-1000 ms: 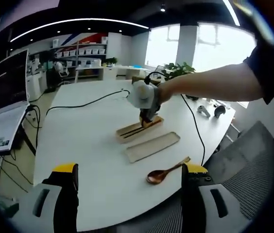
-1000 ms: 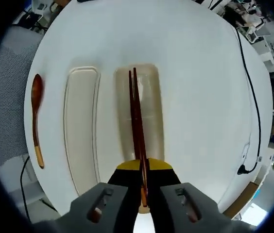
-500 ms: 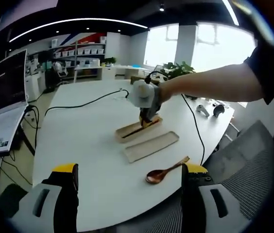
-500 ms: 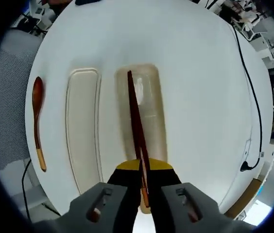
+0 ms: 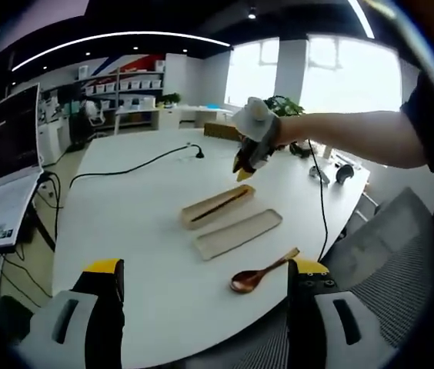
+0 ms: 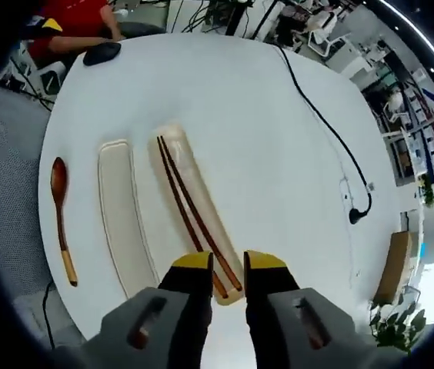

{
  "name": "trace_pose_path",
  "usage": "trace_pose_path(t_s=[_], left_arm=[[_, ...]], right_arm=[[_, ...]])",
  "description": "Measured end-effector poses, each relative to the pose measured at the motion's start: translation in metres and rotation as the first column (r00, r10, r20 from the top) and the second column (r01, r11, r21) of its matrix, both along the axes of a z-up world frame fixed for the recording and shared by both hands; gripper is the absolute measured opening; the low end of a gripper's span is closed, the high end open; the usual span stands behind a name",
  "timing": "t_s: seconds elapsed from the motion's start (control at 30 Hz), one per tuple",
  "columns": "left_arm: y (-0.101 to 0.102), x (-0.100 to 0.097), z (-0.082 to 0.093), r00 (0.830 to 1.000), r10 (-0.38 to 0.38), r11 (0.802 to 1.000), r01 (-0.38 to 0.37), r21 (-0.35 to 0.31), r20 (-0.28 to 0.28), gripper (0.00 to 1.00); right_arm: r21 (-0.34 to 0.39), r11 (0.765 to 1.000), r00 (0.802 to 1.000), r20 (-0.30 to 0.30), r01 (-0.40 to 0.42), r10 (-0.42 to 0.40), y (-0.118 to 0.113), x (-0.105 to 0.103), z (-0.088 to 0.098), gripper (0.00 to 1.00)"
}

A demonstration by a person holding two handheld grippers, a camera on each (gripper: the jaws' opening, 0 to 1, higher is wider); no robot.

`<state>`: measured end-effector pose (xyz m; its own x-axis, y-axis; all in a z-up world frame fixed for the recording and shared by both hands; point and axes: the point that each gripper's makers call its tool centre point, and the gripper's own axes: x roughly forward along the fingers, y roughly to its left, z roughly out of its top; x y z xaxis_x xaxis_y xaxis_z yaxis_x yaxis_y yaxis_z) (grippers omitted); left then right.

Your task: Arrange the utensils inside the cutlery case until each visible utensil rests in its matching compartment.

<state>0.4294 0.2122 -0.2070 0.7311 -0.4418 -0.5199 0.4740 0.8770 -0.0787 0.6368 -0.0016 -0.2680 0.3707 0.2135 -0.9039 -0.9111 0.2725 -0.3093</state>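
**Asker:** Across the round white bench (image 6: pixel 225 108), what is laid out, biggest first?

**Describer:** Two long, pale trays lie side by side, nearly parallel. One tray (image 6: pixel 190 207) holds a pair of dark chopsticks (image 6: pixel 194 215) lying lengthwise inside it. The other tray (image 6: pixel 121 211) is bare. A brown wooden spoon (image 6: pixel 59 215) lies on the bench just beyond the bare tray, bowl end away from the camera.

**Asker:** Why is the spoon outside?

**Describer:** It looks not yet placed. The bare tray beside it seems meant for it, so that is probably the remaining step.

**Asker:** Where are the tools?

**Describer:** The right hand-held gripper (image 6: pixel 227 265) hangs above the near end of the chopstick tray. Its yellow-tipped jaws stand slightly apart and grip nothing; the chopsticks rest in the tray below. From the other side it (image 5: pixel 245 163) is seen raised over the bench on a person's outstretched arm. The left hand-held gripper (image 5: pixel 201 280) is held low at the bench edge, jaws wide apart and empty, with the spoon (image 5: pixel 262 271) lying between them and a little ahead, likely in line for a pick.
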Motion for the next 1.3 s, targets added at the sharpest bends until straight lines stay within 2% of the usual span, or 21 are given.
trace_pose_path(t_s=[0.13, 0.33, 0.5, 0.63, 0.67, 0.73, 0.83, 1.07, 1.3], left_arm=[[-0.001, -0.001, 0.001, 1.0, -0.006, 1.0, 0.006, -0.001, 0.004, 0.9], [-0.003, -0.001, -0.001, 1.0, -0.021, 1.0, 0.021, 0.007, -0.003, 0.9], [-0.005, -0.002, -0.003, 0.999, -0.04, 0.999, 0.04, 0.02, -0.008, 0.88], [-0.005, -0.001, -0.002, 0.999, -0.035, 0.999, 0.035, 0.013, -0.002, 0.89], [-0.005, 0.0, -0.002, 0.999, -0.036, 0.999, 0.036, 0.013, 0.0, 0.9], [-0.006, 0.0, -0.001, 0.999, -0.041, 0.999, 0.041, 0.016, 0.003, 0.91], [-0.006, -0.002, -0.002, 0.999, -0.044, 0.999, 0.044, 0.02, -0.003, 0.89], [-0.008, -0.003, -0.002, 0.998, -0.061, 0.998, 0.061, 0.029, 0.003, 0.9], [-0.009, -0.003, -0.001, 0.998, -0.062, 0.998, 0.062, 0.024, 0.009, 0.9]], right_arm=[[0.029, 0.999, 0.997, 0.057, 0.046, -0.048, -0.016, -0.009, 0.013, 0.18], [0.03, 0.996, 0.994, 0.066, 0.088, -0.089, -0.037, -0.024, 0.011, 0.21], [0.099, 0.981, 0.985, 0.028, 0.166, -0.17, -0.051, -0.048, 0.005, 0.27], [0.11, 0.973, 0.978, 0.008, 0.204, -0.206, -0.063, -0.064, 0.0, 0.28], [0.113, 0.971, 0.978, 0.005, 0.208, -0.21, -0.063, -0.066, 0.0, 0.29], [0.167, 0.956, 0.97, -0.012, 0.24, -0.241, -0.064, -0.071, 0.0, 0.3], [0.272, 0.916, 0.955, -0.055, 0.294, -0.291, -0.061, -0.08, 0.007, 0.32], [0.3, 0.901, 0.95, -0.065, 0.312, -0.307, -0.064, -0.097, 0.017, 0.36], [0.314, 0.902, 0.954, -0.066, 0.297, -0.292, -0.059, -0.11, 0.021, 0.37]])
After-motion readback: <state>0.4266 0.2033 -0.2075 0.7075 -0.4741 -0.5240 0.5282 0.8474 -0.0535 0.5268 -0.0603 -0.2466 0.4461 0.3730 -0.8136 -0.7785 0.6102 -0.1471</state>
